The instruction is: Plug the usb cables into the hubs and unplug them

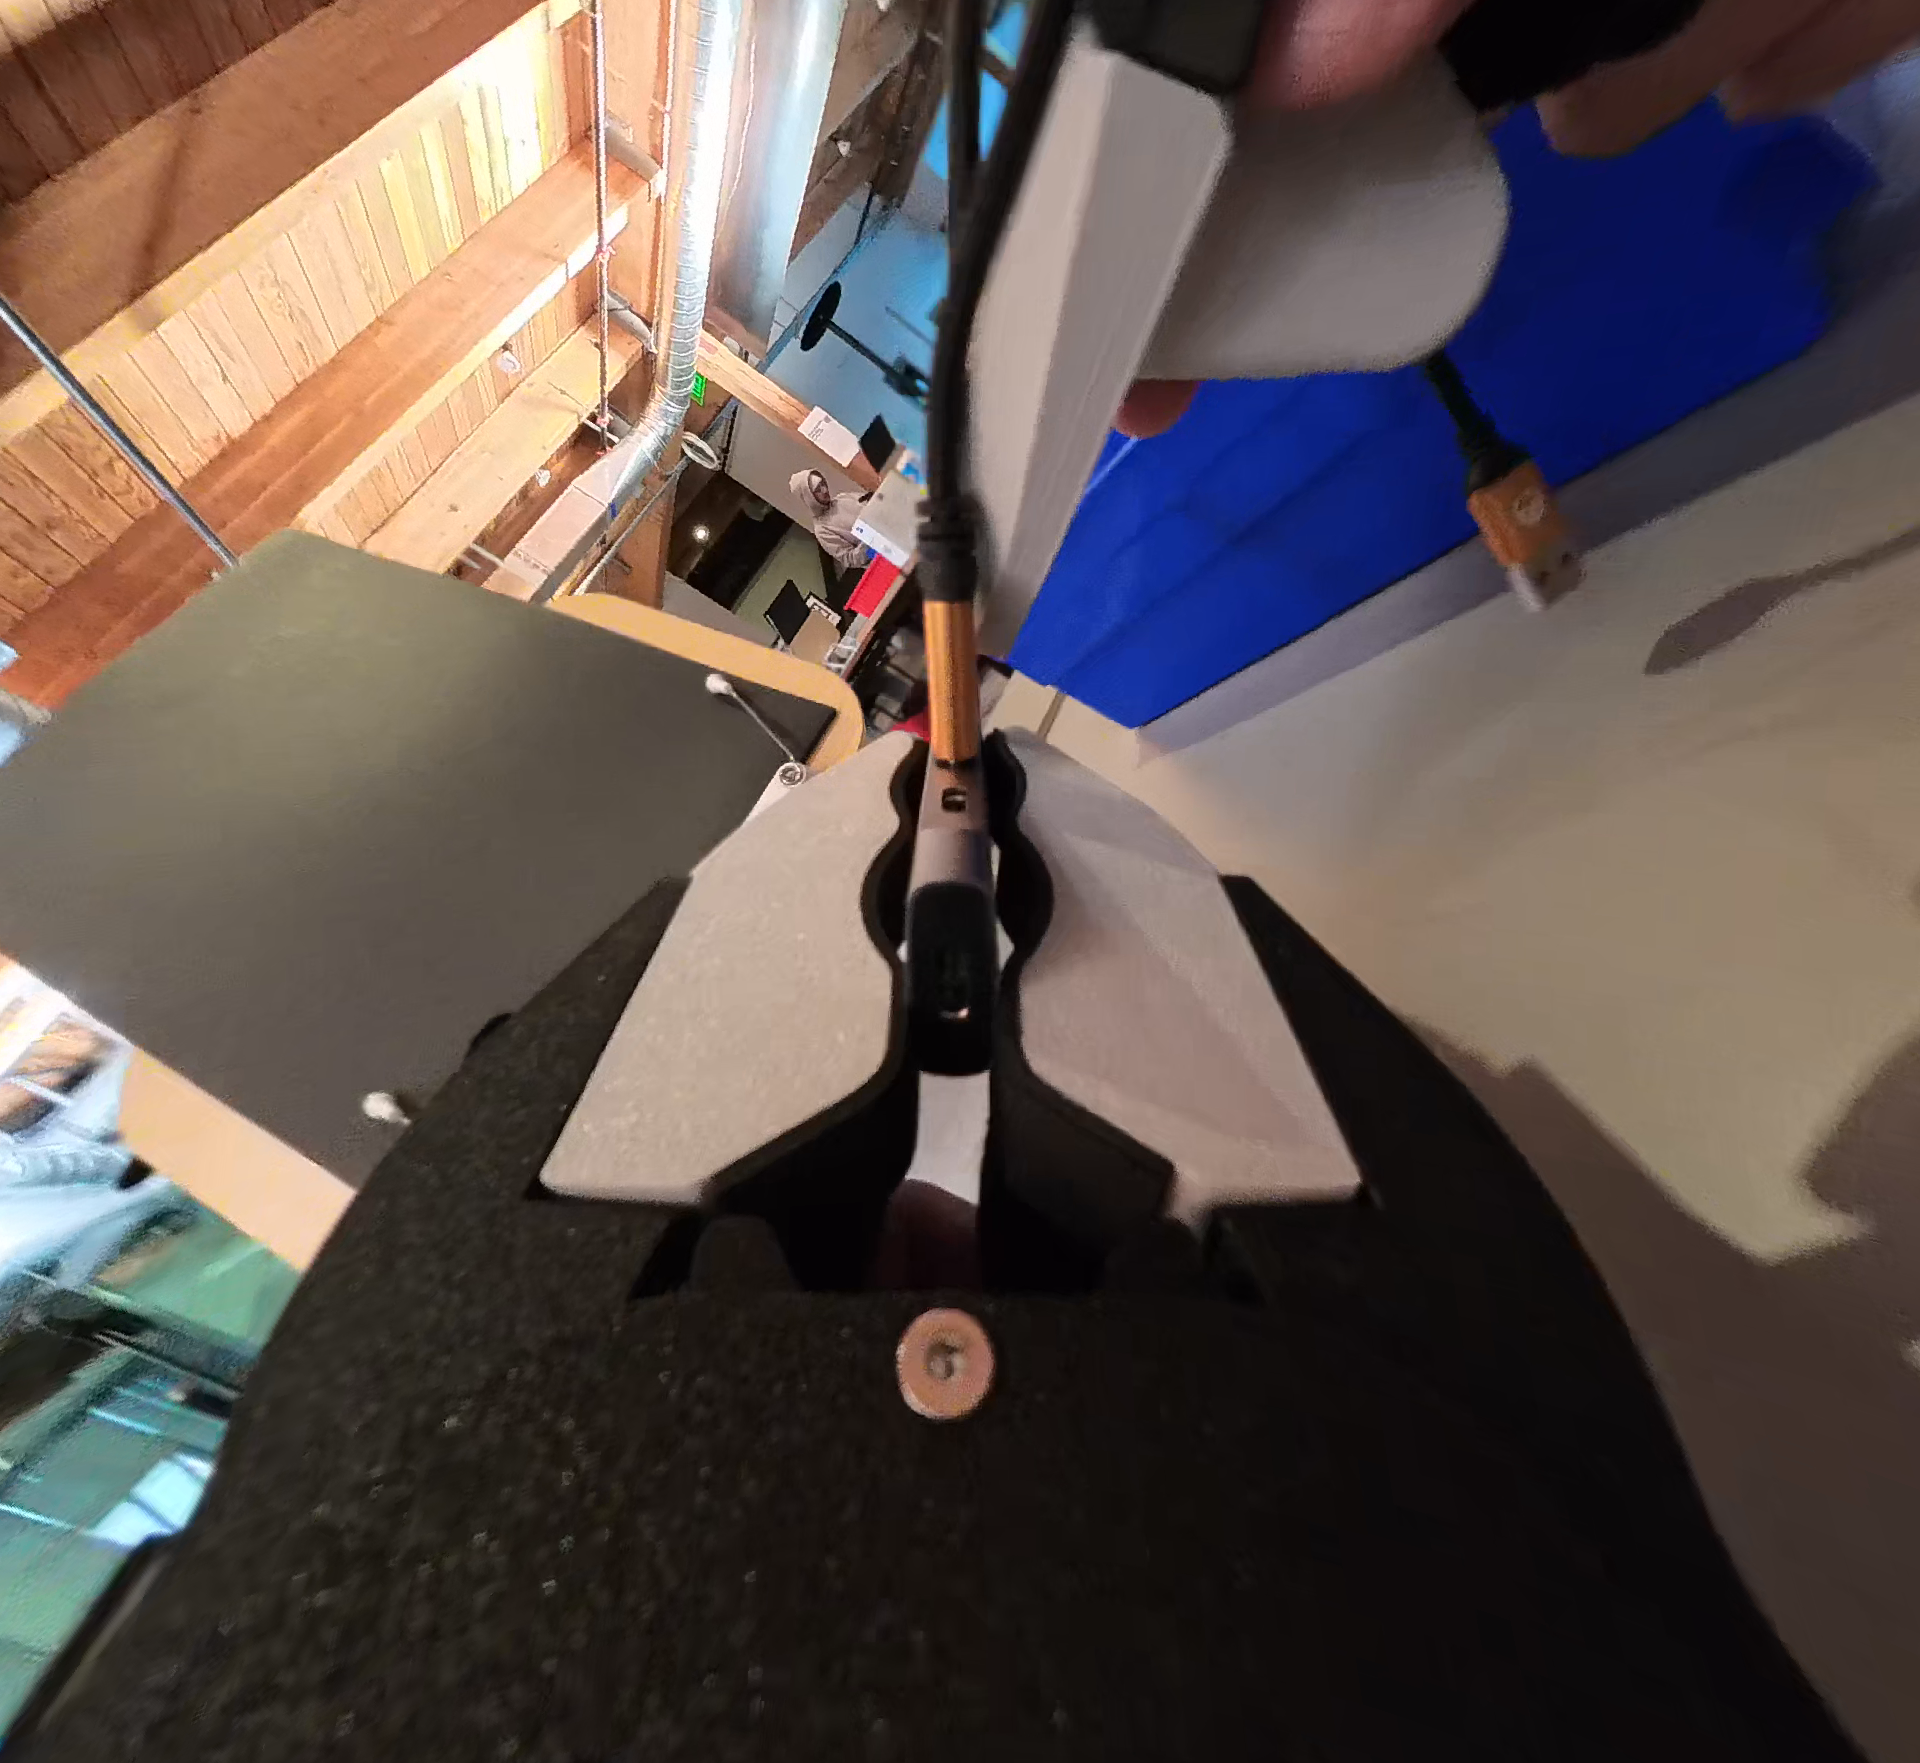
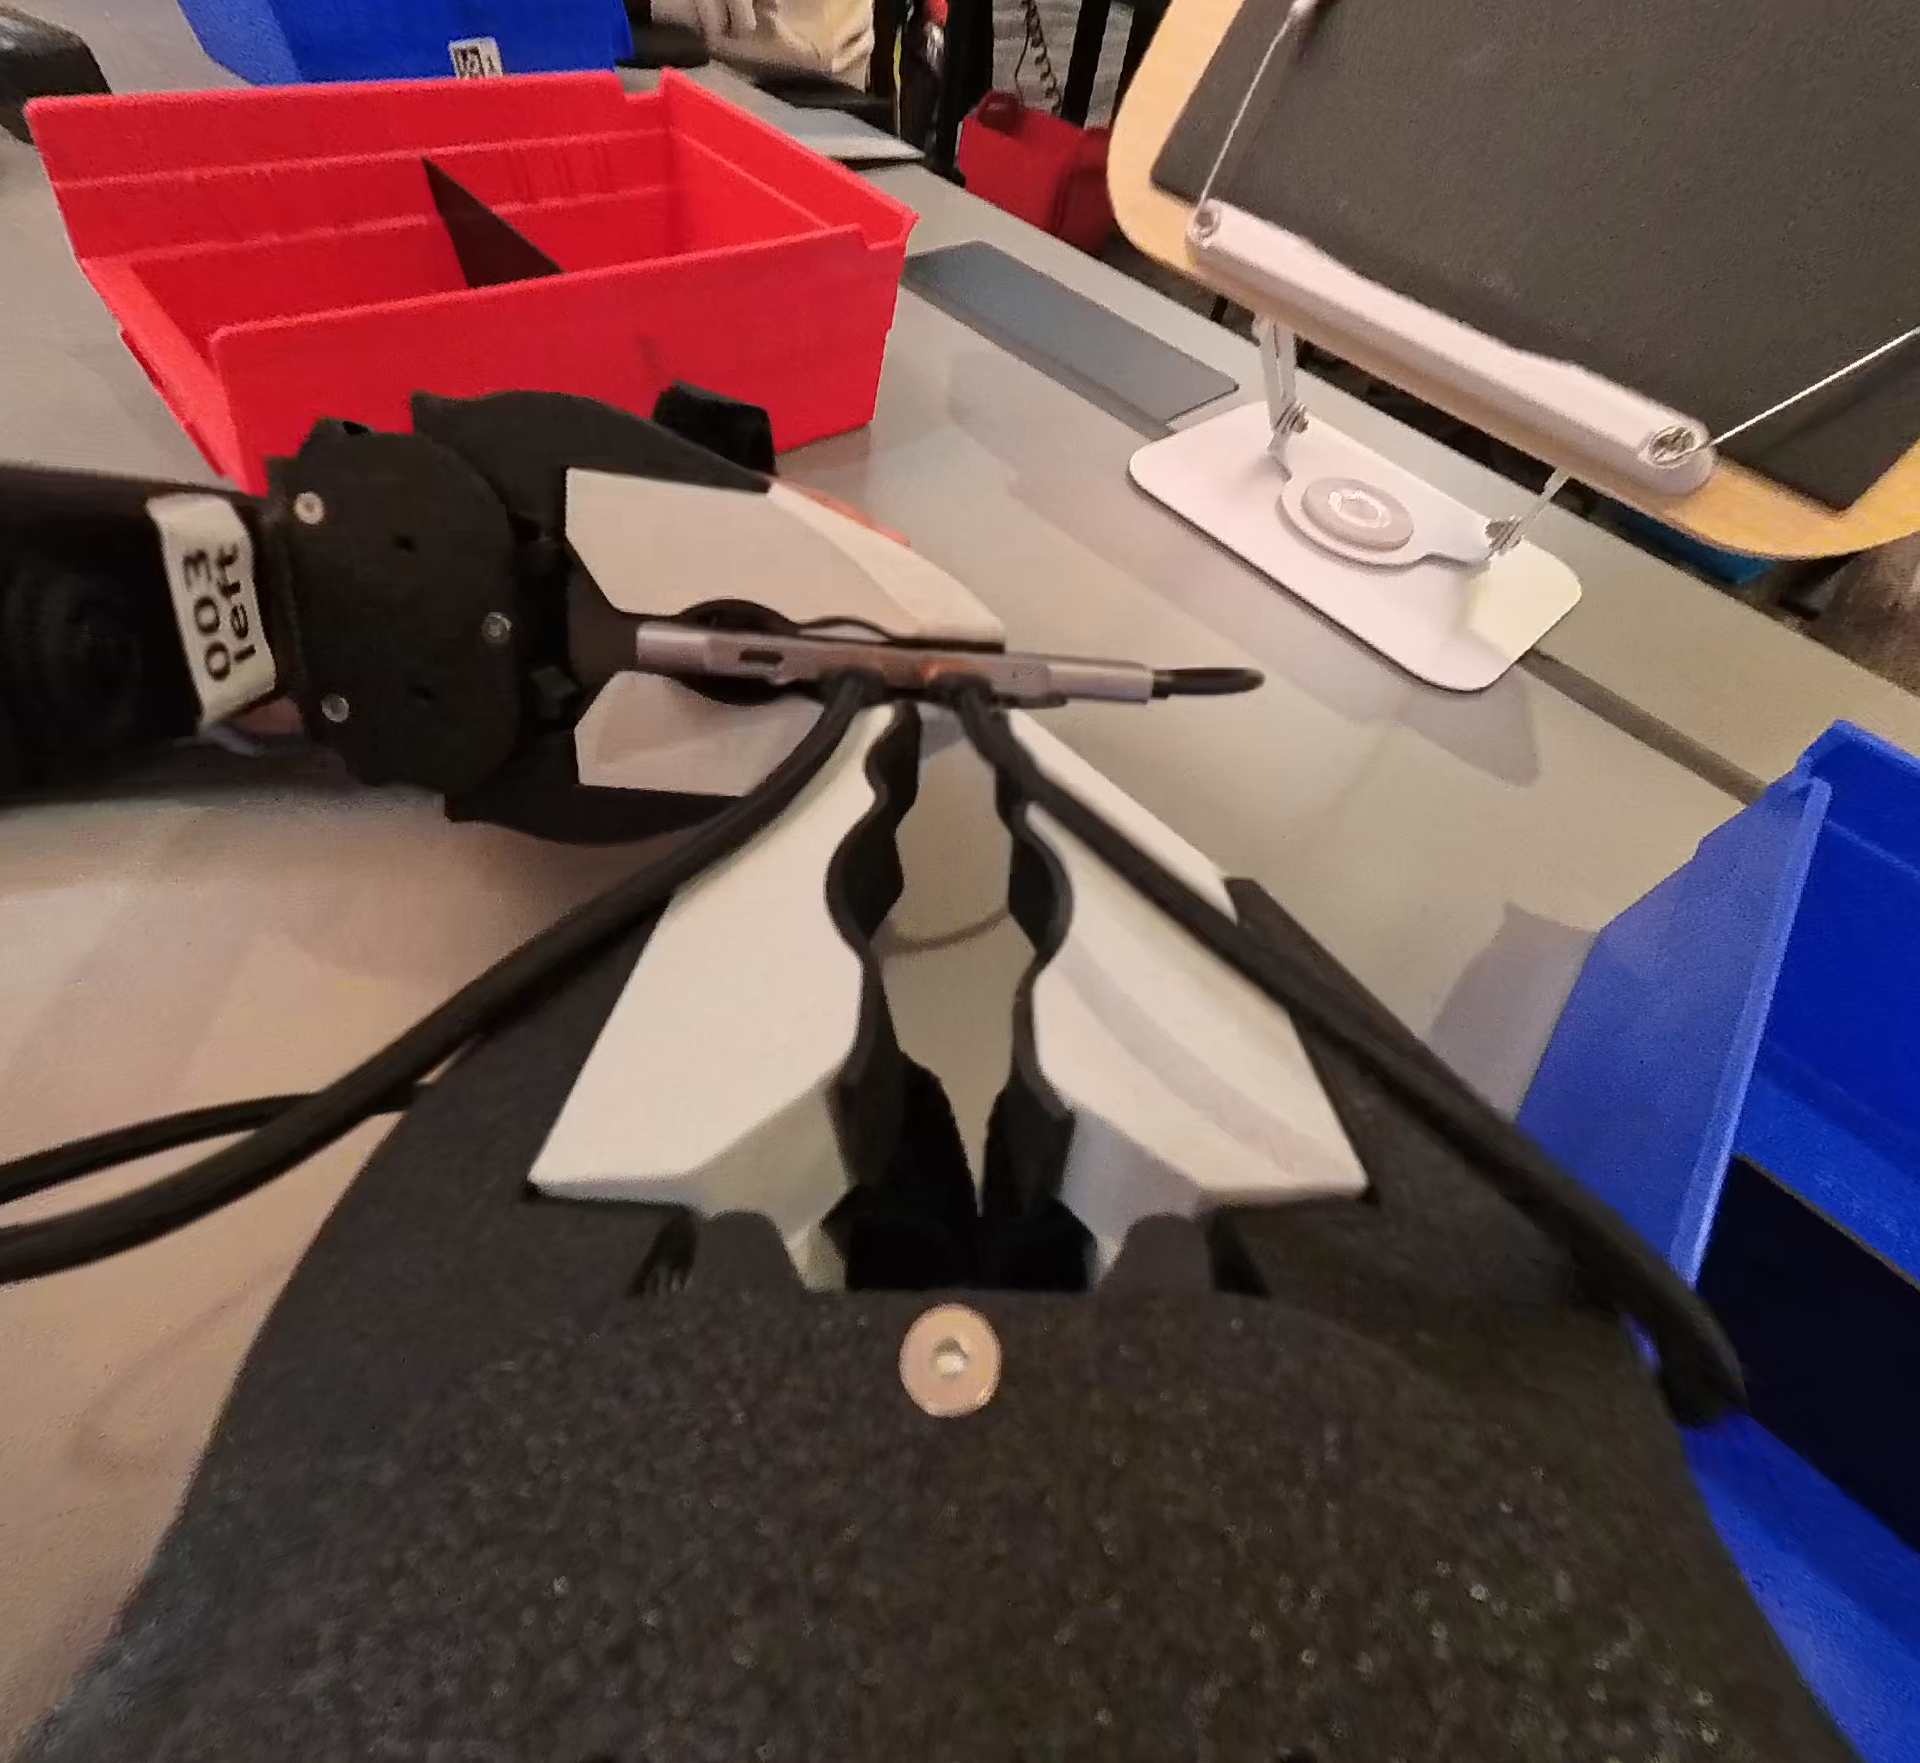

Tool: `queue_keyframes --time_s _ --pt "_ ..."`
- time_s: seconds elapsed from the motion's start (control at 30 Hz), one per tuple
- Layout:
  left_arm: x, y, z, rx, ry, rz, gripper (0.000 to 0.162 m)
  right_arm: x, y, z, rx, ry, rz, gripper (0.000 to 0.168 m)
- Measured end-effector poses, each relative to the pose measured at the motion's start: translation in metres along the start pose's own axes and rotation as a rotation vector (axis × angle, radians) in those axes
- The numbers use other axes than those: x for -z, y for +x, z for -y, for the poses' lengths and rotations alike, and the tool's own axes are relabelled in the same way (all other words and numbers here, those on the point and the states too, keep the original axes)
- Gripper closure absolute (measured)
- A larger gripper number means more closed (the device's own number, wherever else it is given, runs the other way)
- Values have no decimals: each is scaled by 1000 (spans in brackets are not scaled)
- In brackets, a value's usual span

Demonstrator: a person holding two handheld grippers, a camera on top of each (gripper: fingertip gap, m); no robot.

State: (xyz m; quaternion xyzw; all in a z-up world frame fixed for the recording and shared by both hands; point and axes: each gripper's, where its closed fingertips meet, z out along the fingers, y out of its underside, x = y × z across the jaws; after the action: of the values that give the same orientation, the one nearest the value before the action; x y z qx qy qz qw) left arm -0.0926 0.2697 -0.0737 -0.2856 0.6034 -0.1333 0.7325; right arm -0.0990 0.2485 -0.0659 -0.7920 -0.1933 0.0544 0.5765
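Honestly, the sketchy bit here is the cable. The left gripper (image 1: 956,757) is clamped on a slim grey hub (image 1: 951,944), holding it level just above the grey table (image 2: 1299,840). An orange plug (image 1: 951,674) sits in the hub's edge, right at the tips of the right gripper (image 2: 940,726). Those fingers are close together with a wavy gap showing behind the tips, but I can't tell whether they're actually pinching the plug or just bracketing it. The black cable (image 2: 582,934) runs down both sides of the right gripper, one run draped along its right finger and over the body edge. My guess is any pull or twist could snag it there and drag the hub crooked in the left grip, or lever the plug sideways in its port. In the left wrist view a second orange plug (image 1: 1522,539) dangles loose near the blue bin, and it could swing and catch on something. Room-wise, it's tight to the right: a blue bin (image 2: 1714,1038) is just beside the right gripper. A red bin (image 2: 520,342) sits right behind the left gripper, and a tilted dark board on a white stand (image 2: 1351,550) is ahead to the right. The open table between the stand and the grippers looks like the freest space.
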Motion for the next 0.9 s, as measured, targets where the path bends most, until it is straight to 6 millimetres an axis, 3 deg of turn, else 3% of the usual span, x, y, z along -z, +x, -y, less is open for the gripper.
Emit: queue_keyframes --time_s 0.07,0.2,0.33,0.43,0.6,0.77,0.9 --pt "0 -13 -7 132 -16 32 152 4 -2 4 35 39 -2 146" --pt "3 -42 -23 533 5 40 152 25 -13 21 35 167 118 147" --pt "7 -57 -22 972 137 -73 152 52 29 38 -216 317 137 141" --pt "12 -58 -9 1196 259 -214 152 44 42 30 -237 269 148 121" --pt "21 -40 23 1316 381 -502 152 15 22 30 -161 194 221 109" --pt "29 -26 47 1326 419 -645 152 9 -12 21 -131 131 394 153" --pt "36 -29 59 1382 473 -742 150 22 -22 32 -172 179 454 161"
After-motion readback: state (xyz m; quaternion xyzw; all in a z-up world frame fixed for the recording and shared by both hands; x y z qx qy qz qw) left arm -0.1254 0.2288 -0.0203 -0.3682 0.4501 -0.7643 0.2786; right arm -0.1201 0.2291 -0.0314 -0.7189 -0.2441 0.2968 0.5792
